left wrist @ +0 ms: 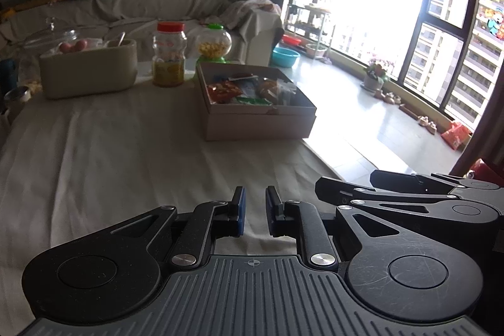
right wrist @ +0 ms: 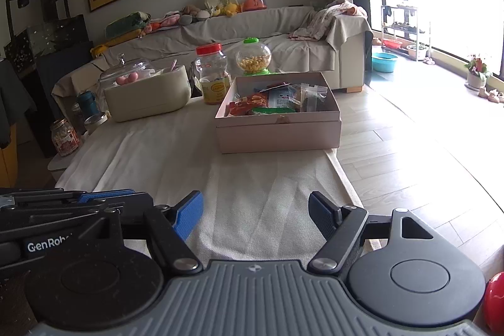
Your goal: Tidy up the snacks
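Holding snack pkts (right wrist: pixel 252 103), open box (right wrist: pixel 277 134) w/ both grippers empty.

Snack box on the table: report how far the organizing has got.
Done: several snack packets already lie in the open box. In hand: nothing; the left gripper and right gripper are both empty, hovering over the bare cloth-covered table. Left: no loose packets show on the cloth, so little seems to remain.

Sofa (right wrist: pixel 283 30) w/ plush toys (right wrist: pixel 201 13); blue basin (right wrist: pixel 384 62) nearby.
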`<state>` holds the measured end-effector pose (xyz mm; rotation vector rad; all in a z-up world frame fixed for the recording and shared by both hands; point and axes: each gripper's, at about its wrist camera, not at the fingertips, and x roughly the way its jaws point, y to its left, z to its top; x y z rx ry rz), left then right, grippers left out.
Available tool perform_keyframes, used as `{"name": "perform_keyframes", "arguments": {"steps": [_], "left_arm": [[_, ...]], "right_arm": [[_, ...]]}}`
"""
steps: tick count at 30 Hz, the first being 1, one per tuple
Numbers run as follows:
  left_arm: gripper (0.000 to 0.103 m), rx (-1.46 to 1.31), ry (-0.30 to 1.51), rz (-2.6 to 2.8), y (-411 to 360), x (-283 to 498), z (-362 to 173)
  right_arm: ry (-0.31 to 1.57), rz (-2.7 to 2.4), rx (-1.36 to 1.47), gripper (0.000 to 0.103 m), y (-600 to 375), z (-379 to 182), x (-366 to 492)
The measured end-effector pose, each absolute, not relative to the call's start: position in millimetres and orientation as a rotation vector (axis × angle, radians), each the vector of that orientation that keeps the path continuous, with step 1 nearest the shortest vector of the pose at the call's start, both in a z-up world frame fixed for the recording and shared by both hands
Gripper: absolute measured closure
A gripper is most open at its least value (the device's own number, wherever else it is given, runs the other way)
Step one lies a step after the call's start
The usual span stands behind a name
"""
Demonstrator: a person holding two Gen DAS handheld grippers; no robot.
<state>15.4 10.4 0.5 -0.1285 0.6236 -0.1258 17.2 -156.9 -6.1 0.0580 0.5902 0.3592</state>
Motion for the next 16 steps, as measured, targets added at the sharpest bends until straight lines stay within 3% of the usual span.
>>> {"name": "perform_keyframes", "arguments": {"steps": [10,16], "left_arm": [[0.085,-0.236,0.667,-0.127,36.1,30.2,-15.2],[0.085,-0.36,0.646,0.083,100.0,46.5,-27.9]], "right_arm": [[0.618,0.304,0.042,0.021,-146.3,-21.9,44.4],[0.651,0.402,-0.063,0.018,-98.3,-54.0,101.4]]}}
